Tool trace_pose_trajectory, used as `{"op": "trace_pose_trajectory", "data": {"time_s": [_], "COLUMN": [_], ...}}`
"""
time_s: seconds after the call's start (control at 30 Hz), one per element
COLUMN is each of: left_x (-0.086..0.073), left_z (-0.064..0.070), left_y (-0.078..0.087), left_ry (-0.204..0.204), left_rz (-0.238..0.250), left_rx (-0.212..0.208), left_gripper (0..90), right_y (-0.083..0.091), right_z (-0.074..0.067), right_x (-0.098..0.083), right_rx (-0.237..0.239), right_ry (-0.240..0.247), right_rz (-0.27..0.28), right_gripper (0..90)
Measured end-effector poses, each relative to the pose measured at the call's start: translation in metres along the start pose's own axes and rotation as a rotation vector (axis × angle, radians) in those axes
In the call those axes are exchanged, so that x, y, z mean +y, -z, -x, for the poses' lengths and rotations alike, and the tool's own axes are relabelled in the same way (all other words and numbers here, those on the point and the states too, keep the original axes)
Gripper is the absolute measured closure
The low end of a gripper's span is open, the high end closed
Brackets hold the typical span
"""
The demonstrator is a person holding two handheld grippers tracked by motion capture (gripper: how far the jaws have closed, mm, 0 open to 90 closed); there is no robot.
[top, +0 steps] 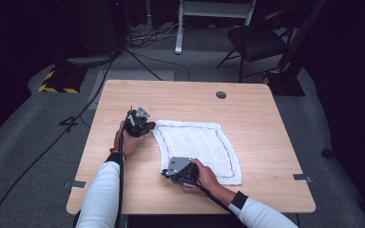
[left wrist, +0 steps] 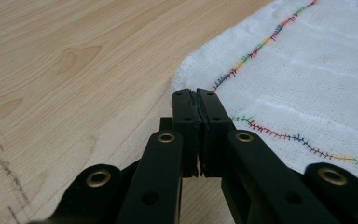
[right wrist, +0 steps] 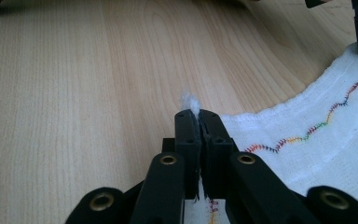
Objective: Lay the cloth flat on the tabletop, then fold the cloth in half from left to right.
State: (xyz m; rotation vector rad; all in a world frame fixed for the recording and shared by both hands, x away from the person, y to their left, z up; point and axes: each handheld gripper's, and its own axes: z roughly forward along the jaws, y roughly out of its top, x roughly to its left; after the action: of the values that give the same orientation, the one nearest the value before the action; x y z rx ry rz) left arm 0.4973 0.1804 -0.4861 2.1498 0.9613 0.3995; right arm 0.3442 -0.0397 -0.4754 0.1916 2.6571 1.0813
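On table [top: 123,190], both tongs [top: 145,127] [top: 167,174] gripping cloth [top: 204,147].

The table [top: 261,118] is viewed from above the person's side, facing forward and down. Each gripper view is taken close along its own jaws, low over the wood. The cloth [top: 195,142] is shared by all views.
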Motion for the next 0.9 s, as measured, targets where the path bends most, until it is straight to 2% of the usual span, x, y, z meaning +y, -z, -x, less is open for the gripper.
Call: {"op": "trace_pose_trajectory", "data": {"time_s": [0.17,0.47,0.6,0.67,0.77,0.9], "left_x": [-0.003,-0.006,-0.007,-0.009,-0.008,-0.002], "left_z": [0.0,-0.007,-0.01,-0.012,-0.013,-0.008], "left_y": [0.003,0.015,0.023,0.024,0.025,0.031], "left_ry": [-0.003,0.019,0.035,0.034,0.033,0.035], "left_rz": [-0.007,0.02,0.048,0.044,0.038,0.075], "left_rx": [0.004,0.021,0.021,0.022,0.034,0.034], "left_gripper": [87.5,87.6,87.6,87.6,87.6,87.7], "right_y": [0.001,-0.004,-0.006,-0.007,-0.004,0.005], "right_z": [0.0,-0.002,-0.005,-0.006,-0.006,-0.004], "right_x": [0.006,0.016,0.021,0.022,0.022,0.021], "right_rx": [0.001,0.008,0.008,0.008,0.001,-0.022], "right_ry": [0.011,0.02,0.032,0.033,0.043,0.023], "right_rz": [0.009,0.029,0.039,0.038,0.048,0.083], "right_gripper": [87.4,87.4,87.4,87.4,87.4,87.4]}}
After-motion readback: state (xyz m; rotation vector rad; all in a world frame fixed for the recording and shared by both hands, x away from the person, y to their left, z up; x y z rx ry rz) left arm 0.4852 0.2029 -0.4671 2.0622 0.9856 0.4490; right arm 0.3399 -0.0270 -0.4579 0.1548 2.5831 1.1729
